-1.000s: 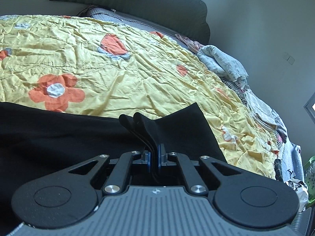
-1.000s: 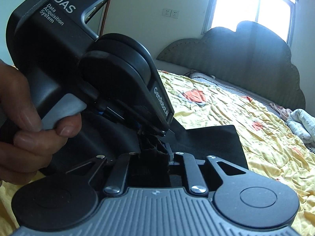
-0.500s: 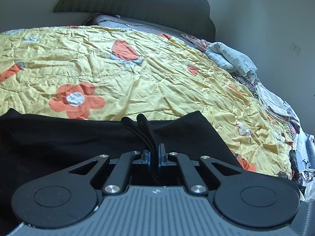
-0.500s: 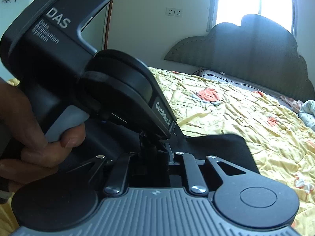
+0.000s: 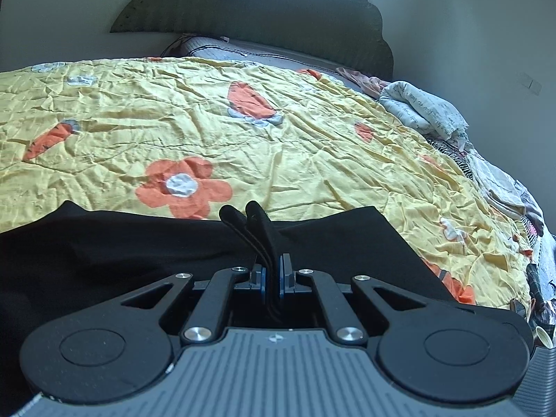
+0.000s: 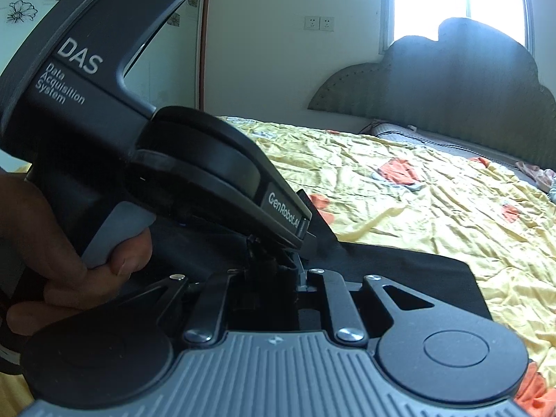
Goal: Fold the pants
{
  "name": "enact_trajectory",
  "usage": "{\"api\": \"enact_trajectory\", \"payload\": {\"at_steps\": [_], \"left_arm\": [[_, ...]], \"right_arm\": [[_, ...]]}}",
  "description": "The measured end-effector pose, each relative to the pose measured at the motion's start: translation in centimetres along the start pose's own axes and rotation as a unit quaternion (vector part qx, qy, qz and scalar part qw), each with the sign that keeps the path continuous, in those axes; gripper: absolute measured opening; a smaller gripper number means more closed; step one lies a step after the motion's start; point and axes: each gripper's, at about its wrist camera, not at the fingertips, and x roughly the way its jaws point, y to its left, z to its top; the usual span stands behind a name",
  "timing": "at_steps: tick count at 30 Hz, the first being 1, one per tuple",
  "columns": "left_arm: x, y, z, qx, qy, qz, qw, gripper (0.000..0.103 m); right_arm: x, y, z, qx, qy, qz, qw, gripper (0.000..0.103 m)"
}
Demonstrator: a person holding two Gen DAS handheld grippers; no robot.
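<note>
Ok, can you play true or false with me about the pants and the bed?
1. The pants are black. True.
2. The left gripper has its jaws shut on a bunched bit of the pants. True.
3. The bedspread is blue with stars. False: it is yellow with orange flowers.
4. The pants hang in the air, off the bed. False: they lie spread on the bedspread.
5. A hand squeezes the left gripper's trigger, seen from the right wrist view. True.
</note>
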Motion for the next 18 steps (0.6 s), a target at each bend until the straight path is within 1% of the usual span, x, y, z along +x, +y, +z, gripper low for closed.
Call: {"api": "enact_trajectory", "payload": {"at_steps": [2,4,12,14,17,18], "left_arm": [[-0.2,0.4,0.0,0.001,0.0,0.004,1.0,0.005],[-0.3,0.7,0.0,0.0,0.001,0.007,1.0,0.005],[-0.8,1.7,-0.1,-0.005,0.0,0.014,0.9999,0.005],[-1.0,2.0,-0.1,-0.007,-0.001,0.015,0.9999,0.005],[-1.2,2.5,-0.2,-0.011,-0.001,0.017,0.9998,0.005],[-1.2,2.6,-0.2,-0.013,-0.001,0.018,0.9997,0.005]], "right_arm": [[-0.8,0.7,-0.3,0.0,0.0,0.004,1.0,0.015],[-1.2,0.5,-0.3,0.001,-0.001,0.008,1.0,0.015],[0.2,-0.4,0.2,0.0,0.001,0.016,1.0,0.015],[-0.7,-0.7,-0.1,-0.001,0.001,0.018,1.0,0.015],[-0.6,-0.7,-0.1,-0.002,0.002,0.021,1.0,0.015],[0.0,-0.5,-0.2,-0.003,0.002,0.022,1.0,0.015]]}}
